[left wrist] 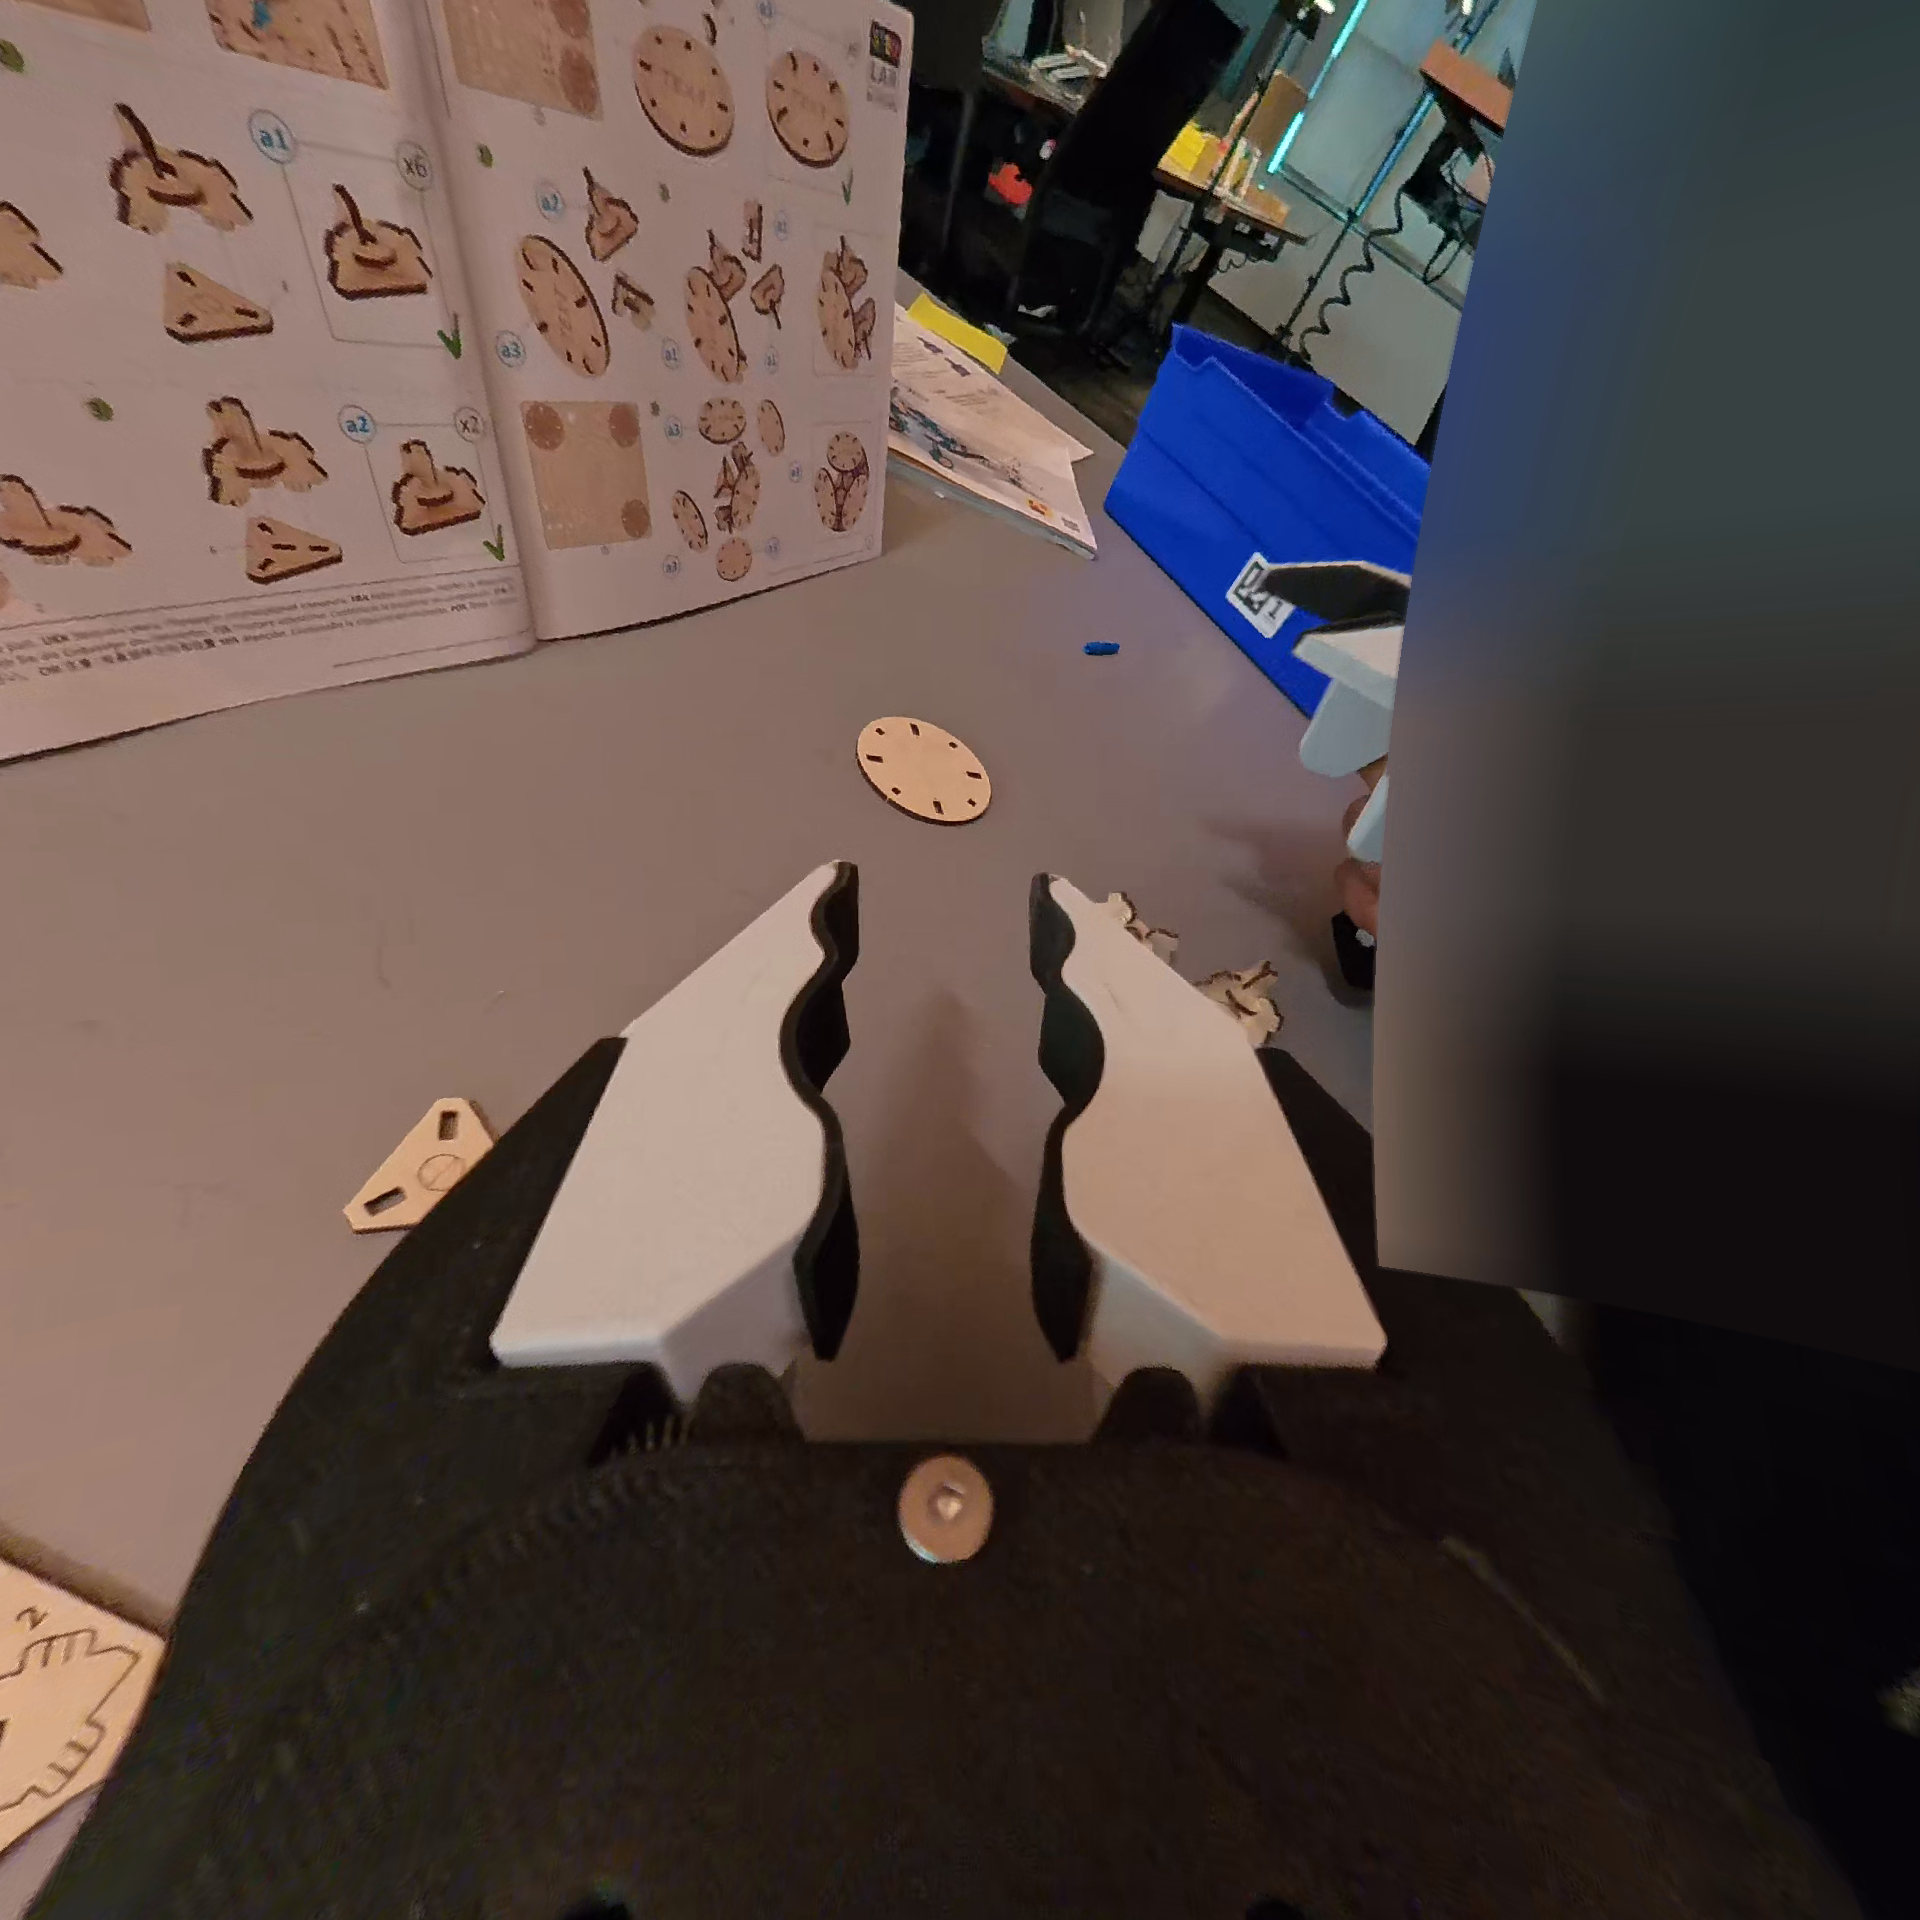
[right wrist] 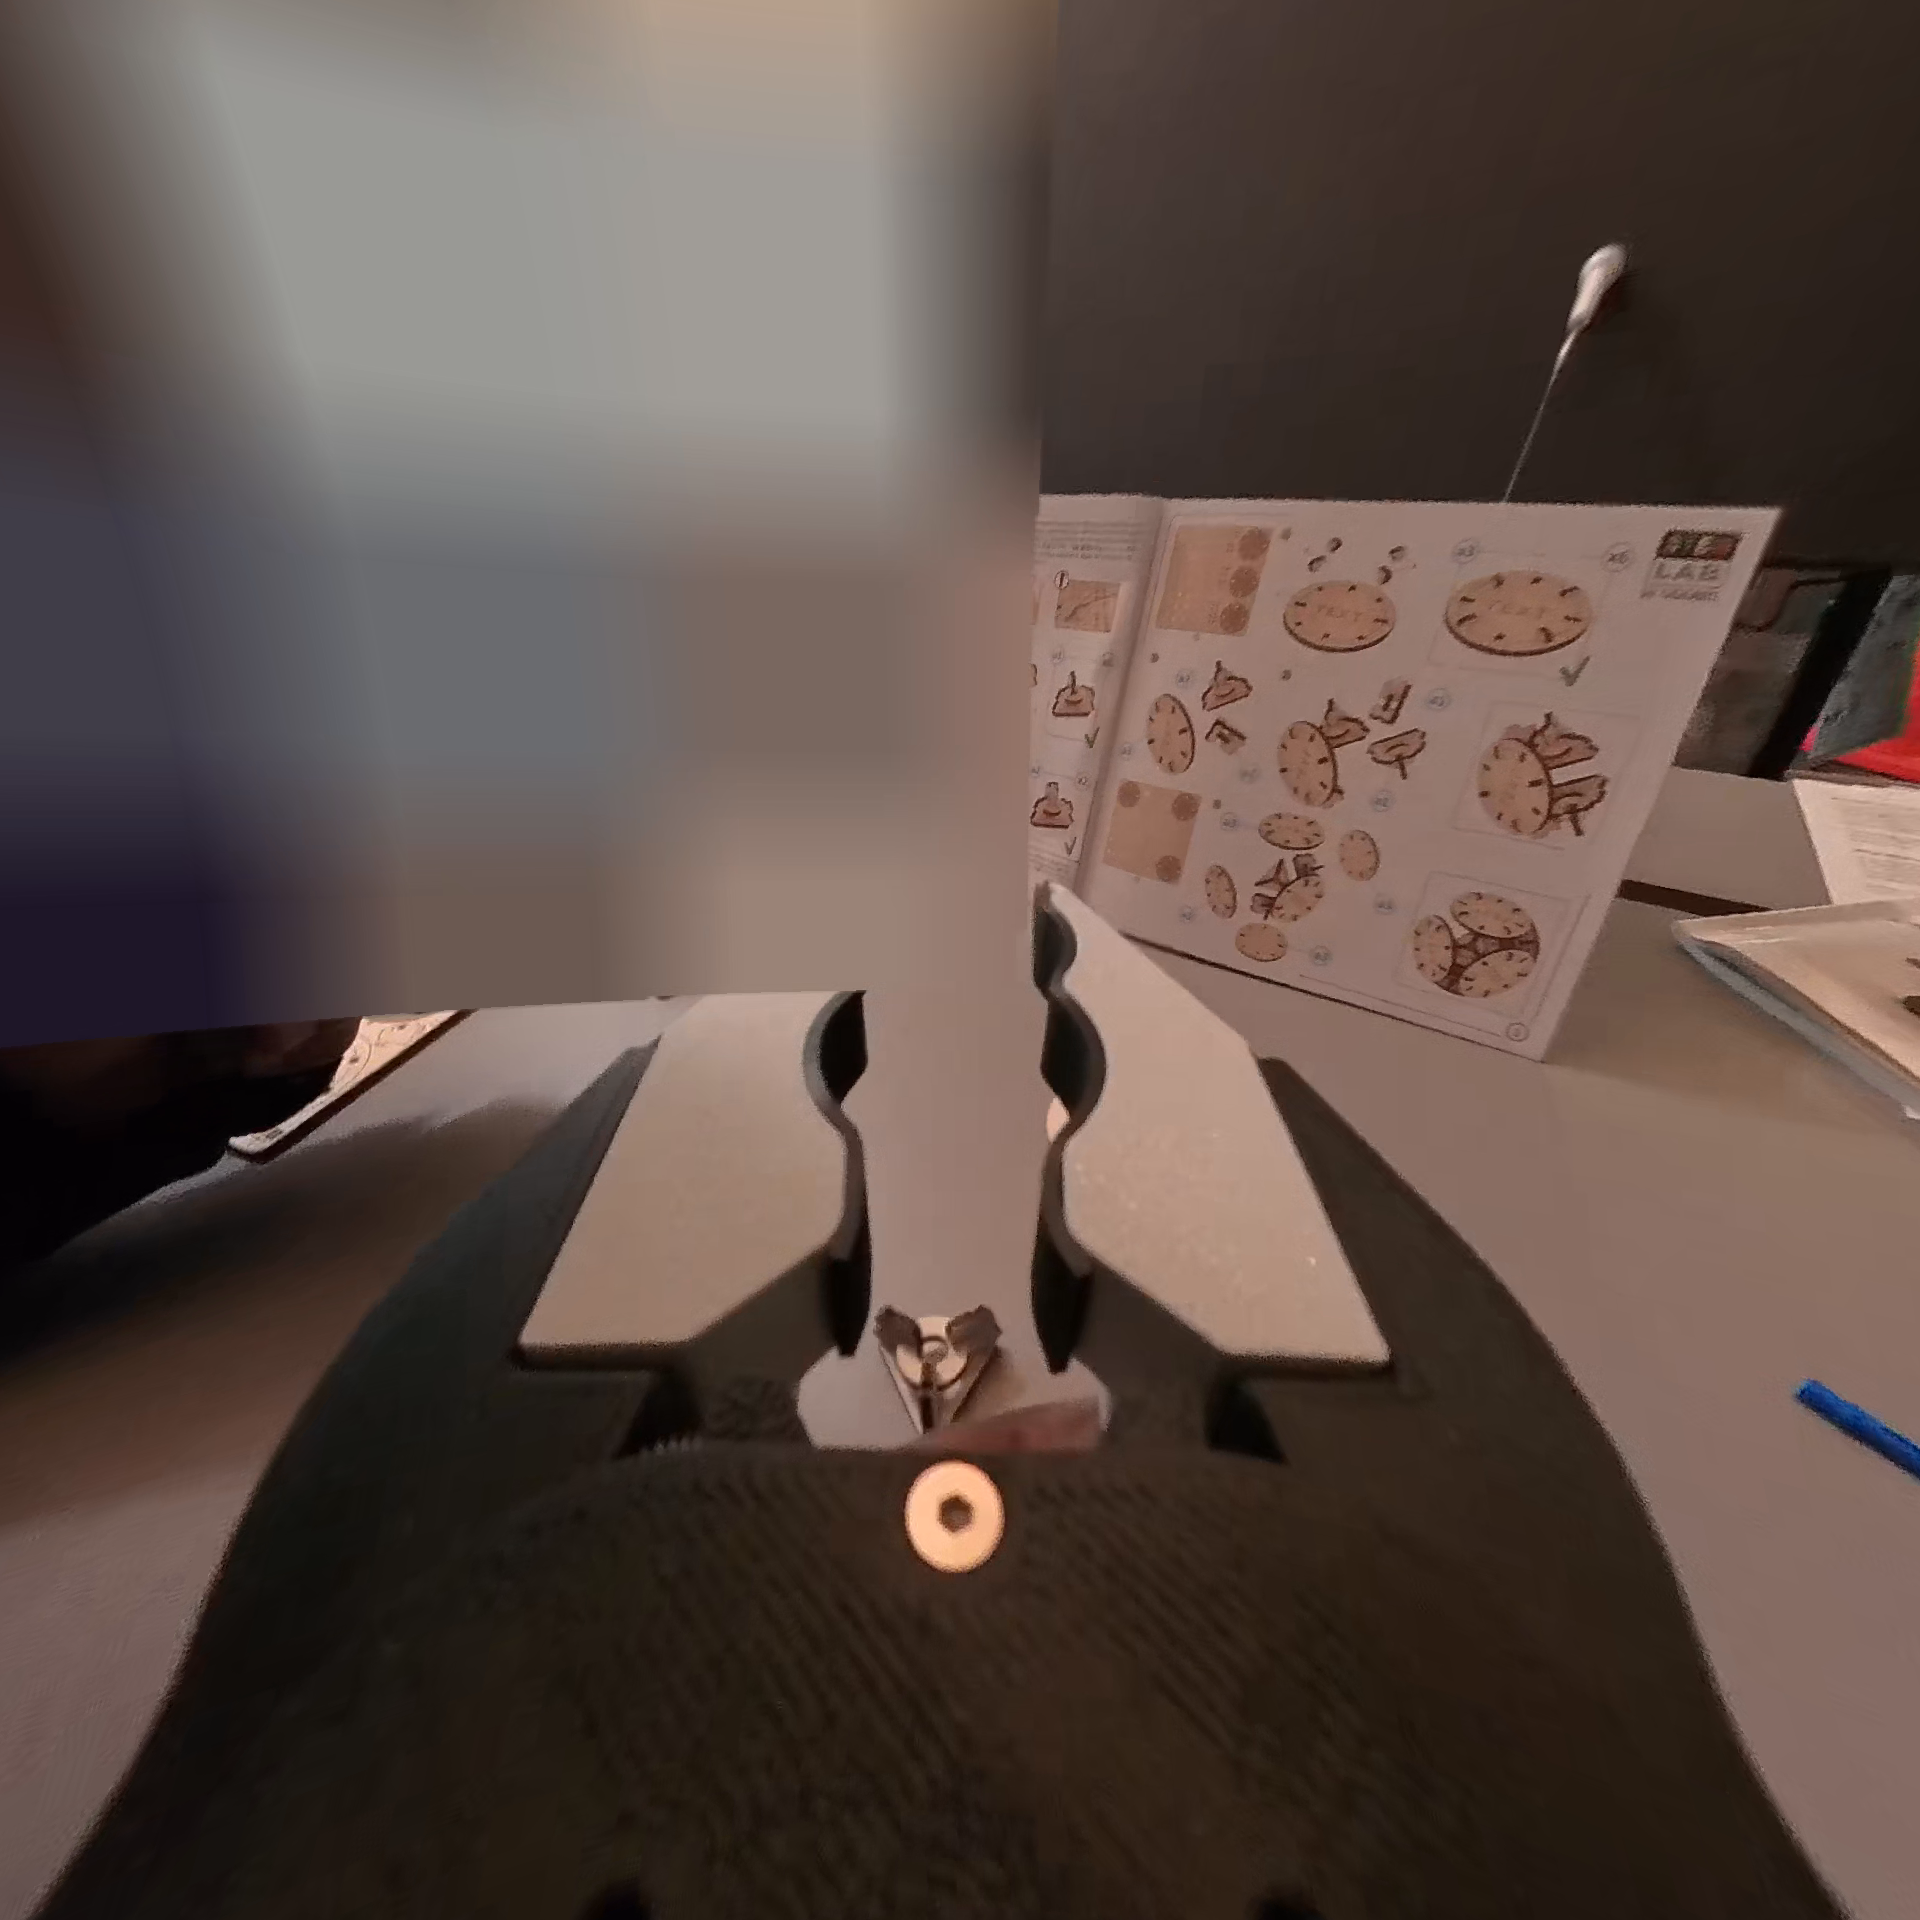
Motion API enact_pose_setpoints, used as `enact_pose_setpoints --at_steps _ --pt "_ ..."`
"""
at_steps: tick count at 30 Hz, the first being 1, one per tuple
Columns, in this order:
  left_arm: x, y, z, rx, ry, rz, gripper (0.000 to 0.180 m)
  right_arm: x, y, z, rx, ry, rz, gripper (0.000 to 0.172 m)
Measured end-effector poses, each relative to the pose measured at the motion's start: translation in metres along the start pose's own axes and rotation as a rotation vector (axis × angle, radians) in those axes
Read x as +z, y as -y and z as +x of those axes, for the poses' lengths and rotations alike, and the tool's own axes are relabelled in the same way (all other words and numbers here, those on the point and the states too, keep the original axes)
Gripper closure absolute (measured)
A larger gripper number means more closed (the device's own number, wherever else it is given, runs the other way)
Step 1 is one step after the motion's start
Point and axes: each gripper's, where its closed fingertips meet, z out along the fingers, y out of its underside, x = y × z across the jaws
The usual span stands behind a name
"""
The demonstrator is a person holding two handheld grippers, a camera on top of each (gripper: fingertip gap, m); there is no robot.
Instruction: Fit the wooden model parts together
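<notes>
My left gripper [left wrist: 945, 873] is open and empty, low over the grey table [left wrist: 520, 883]. A round wooden disc [left wrist: 923, 771] with slots lies flat just ahead of its fingertips. A triangular wooden piece [left wrist: 421, 1164] lies to its left, and leaf-shaped wooden pieces [left wrist: 1236, 992] lie beside its right finger. My right gripper [right wrist: 951, 997] has its fingers apart; a blur patch covers its left fingertip. A small assembled wooden piece [right wrist: 935, 1361] shows low between the finger bases, and the pads do not press on it. The right gripper also shows at the right edge of the left wrist view [left wrist: 1345, 634].
An open instruction booklet [left wrist: 468, 312] stands at the back, also in the right wrist view [right wrist: 1382, 748]. A blue bin [left wrist: 1247, 488] and loose papers [left wrist: 987, 436] lie at the right. A cut wooden sheet [left wrist: 52, 1704] lies near left. A blue stick [right wrist: 1860, 1429] lies on the table. The round wooden disc [left wrist: 923, 771] is about 12 centimetres from my right fingertips.
</notes>
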Motion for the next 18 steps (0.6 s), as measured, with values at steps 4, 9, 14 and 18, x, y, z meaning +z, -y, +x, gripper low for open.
enact_pose_setpoints --at_steps 4,9,14,18 --pt "-0.002 0.001 -0.008 0.007 0.038 0.004 0.147 -0.009 0.017 0.008 -0.059 -0.054 0.06 0.145" --pt "-0.011 0.011 -0.013 -0.017 0.06 0.068 0.146 -0.024 0.032 0.029 -0.132 -0.158 0.147 0.151" --pt "-0.028 0.026 -0.021 -0.009 0.11 0.144 0.146 -0.033 0.037 0.043 -0.033 -0.175 0.194 0.151" --pt "-0.037 0.036 -0.021 -0.013 0.102 0.212 0.148 -0.036 0.039 0.048 0.074 -0.152 0.228 0.151"
